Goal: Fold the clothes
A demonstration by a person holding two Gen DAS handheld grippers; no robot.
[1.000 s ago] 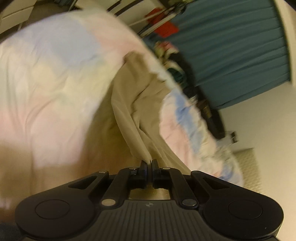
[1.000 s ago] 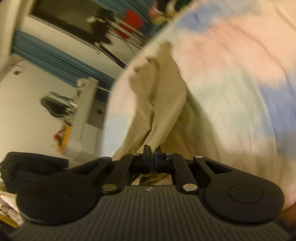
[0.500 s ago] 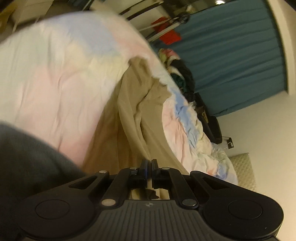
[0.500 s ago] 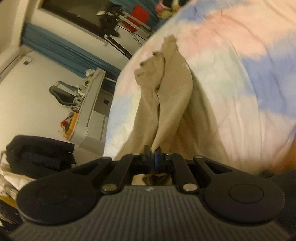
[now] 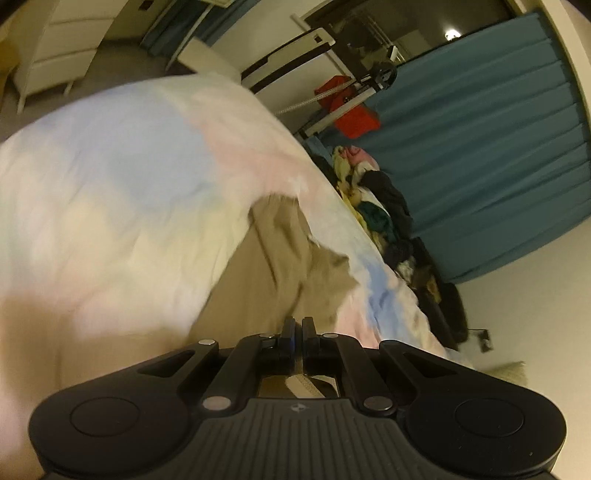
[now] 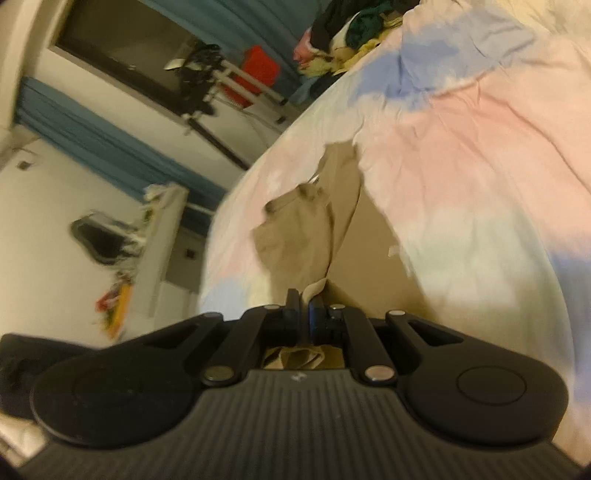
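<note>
A tan garment (image 5: 291, 258) stretches from my left gripper (image 5: 298, 322) out across the pastel bedspread (image 5: 110, 177). The left gripper is shut on the garment's near edge, and a strip of cloth shows behind the jaws. In the right wrist view the same tan garment (image 6: 314, 229) runs away from my right gripper (image 6: 303, 301), which is shut on another part of its edge, with bunched fabric visible under the jaws. The garment's far end lies crumpled on the bedspread (image 6: 461, 155). Both views are motion-blurred.
A heap of other clothes (image 5: 373, 206) lies at the bed's far edge, also seen as clothes (image 6: 347, 26) in the right view. Teal curtains (image 5: 480, 147), a red bag on a rack (image 5: 351, 110), white drawers (image 5: 55, 48) and a white desk (image 6: 162, 229) surround the bed.
Both grippers have swung while keeping hold of the tan garment. Its far end has drawn closer and bunched up. A dark sleeve that crossed the left view half a second ago is gone.
</note>
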